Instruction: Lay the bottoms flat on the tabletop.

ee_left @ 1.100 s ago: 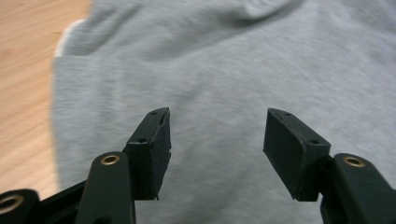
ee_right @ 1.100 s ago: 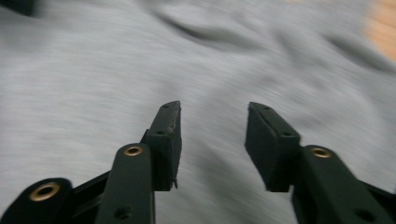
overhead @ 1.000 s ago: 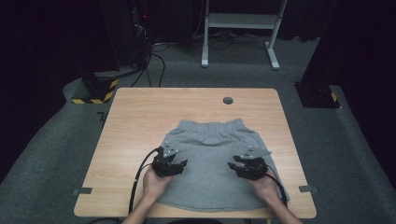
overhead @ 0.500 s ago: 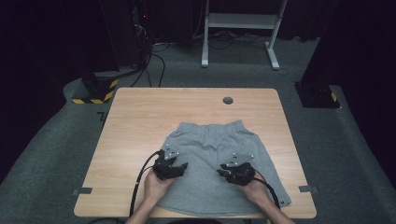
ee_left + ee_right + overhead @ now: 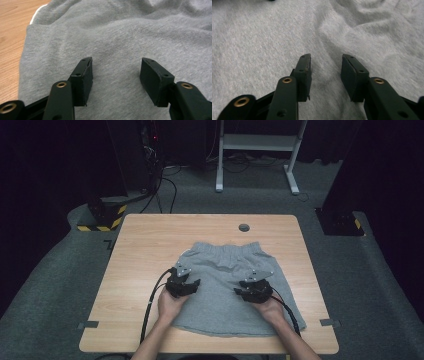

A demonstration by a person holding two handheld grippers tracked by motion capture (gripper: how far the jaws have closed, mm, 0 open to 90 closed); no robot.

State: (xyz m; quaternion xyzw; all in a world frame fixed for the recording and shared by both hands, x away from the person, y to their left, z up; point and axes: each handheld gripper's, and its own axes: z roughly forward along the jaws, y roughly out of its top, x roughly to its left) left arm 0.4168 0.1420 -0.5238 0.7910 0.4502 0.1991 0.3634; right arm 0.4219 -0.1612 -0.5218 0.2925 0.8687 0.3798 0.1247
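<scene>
Presently: grey shorts [image 5: 227, 290], flat at lower centre of frame on wooden table [image 5: 145, 250]. Left gripper [image 5: 186, 287] parted, nothing pinched; right gripper [image 5: 250, 292] just widened, fabric under its gap, unpinched. Advice: press lower, take a single fold before closing.

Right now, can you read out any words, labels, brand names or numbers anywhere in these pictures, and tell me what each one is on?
No readable text anywhere.
Grey sweat shorts: no label or print showing.
Light wooden table: blank.
Black-and-yellow striped block on the floor: hazard stripes, no words.
</scene>
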